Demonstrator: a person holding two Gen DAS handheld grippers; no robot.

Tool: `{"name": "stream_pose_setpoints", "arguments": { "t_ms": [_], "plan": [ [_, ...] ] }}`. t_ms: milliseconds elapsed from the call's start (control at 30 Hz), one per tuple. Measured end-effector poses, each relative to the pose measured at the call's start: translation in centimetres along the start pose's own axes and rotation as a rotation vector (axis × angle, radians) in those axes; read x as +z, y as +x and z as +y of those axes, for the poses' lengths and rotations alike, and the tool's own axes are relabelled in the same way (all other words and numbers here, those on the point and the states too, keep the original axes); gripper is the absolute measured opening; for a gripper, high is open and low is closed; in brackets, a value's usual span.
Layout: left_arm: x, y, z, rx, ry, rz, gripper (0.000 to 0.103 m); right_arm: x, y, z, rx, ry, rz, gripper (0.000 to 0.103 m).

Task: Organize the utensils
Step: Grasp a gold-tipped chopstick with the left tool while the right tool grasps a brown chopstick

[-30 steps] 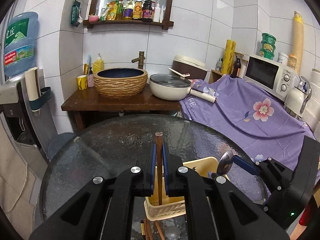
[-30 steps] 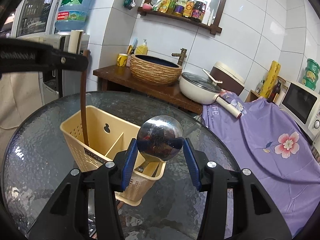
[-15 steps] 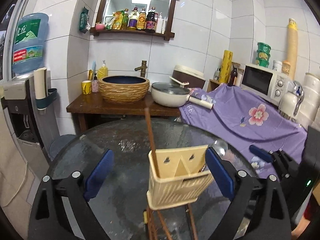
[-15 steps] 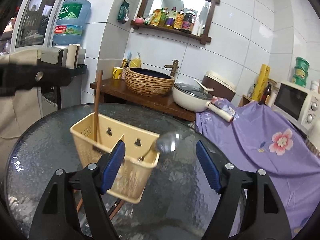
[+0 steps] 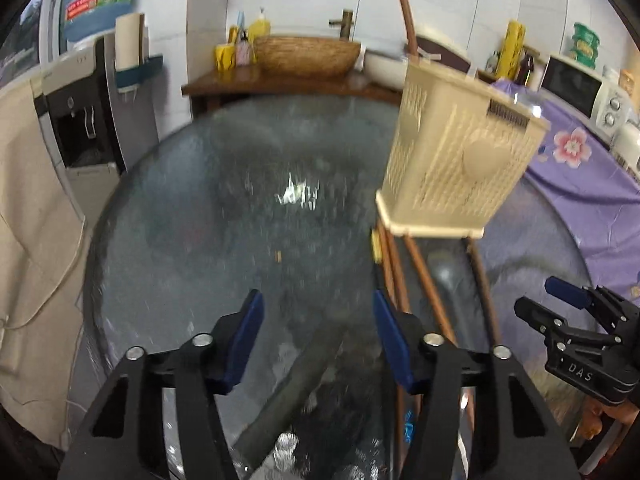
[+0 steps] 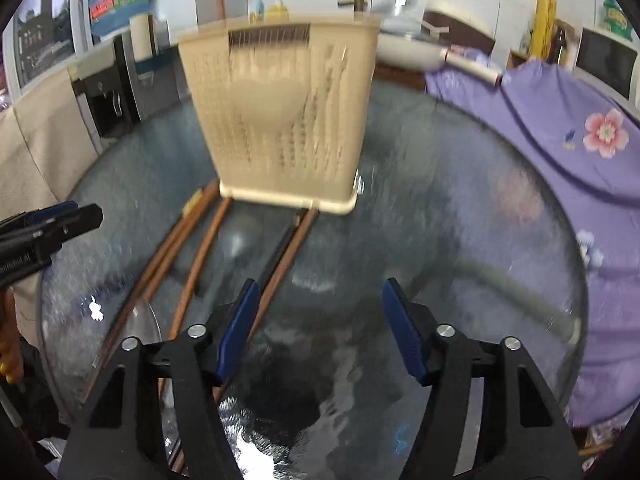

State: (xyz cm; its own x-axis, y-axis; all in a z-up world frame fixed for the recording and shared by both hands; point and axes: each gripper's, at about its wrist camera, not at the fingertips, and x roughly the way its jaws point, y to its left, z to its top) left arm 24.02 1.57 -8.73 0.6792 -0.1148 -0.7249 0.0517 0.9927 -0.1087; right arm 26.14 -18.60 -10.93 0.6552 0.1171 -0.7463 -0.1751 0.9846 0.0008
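Observation:
A cream plastic utensil basket stands on the round glass table; it also shows in the right wrist view. A brown chopstick sticks up out of it. Several brown chopsticks lie on the glass in front of the basket, seen too in the right wrist view. My left gripper is open and empty, left of the chopsticks. My right gripper is open and empty, just right of them. Both views are blurred.
A purple flowered cloth covers the counter to the right, with a microwave on it. A wooden stand with a woven basin and a white pan is behind the table. A water dispenser stands left.
Both grippers opened and let go: the chopstick and the spoon went into the basket. Both grippers then pulled back and tilted down toward the chopsticks lying on the glass.

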Motion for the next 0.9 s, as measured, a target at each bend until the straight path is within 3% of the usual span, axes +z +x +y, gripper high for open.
{"name": "stream_pose_setpoints", "arguments": {
  "t_ms": [533,633,900],
  "plan": [
    [-1.2,1.6,-2.5,-0.046,0.072,0.051,0.039,-0.1,1.3,0.7,-0.024,0.045,0.060,0.058],
    [-1.4,1.9,-2.8,-0.052,0.078,0.062,0.039,0.0,1.6,0.0,-0.059,0.049,0.074,0.052],
    [-1.7,2.8,-3.1,-0.042,0.090,0.089,0.034,0.1,1.3,-0.4,0.002,0.078,0.060,0.052]
  ]
}}
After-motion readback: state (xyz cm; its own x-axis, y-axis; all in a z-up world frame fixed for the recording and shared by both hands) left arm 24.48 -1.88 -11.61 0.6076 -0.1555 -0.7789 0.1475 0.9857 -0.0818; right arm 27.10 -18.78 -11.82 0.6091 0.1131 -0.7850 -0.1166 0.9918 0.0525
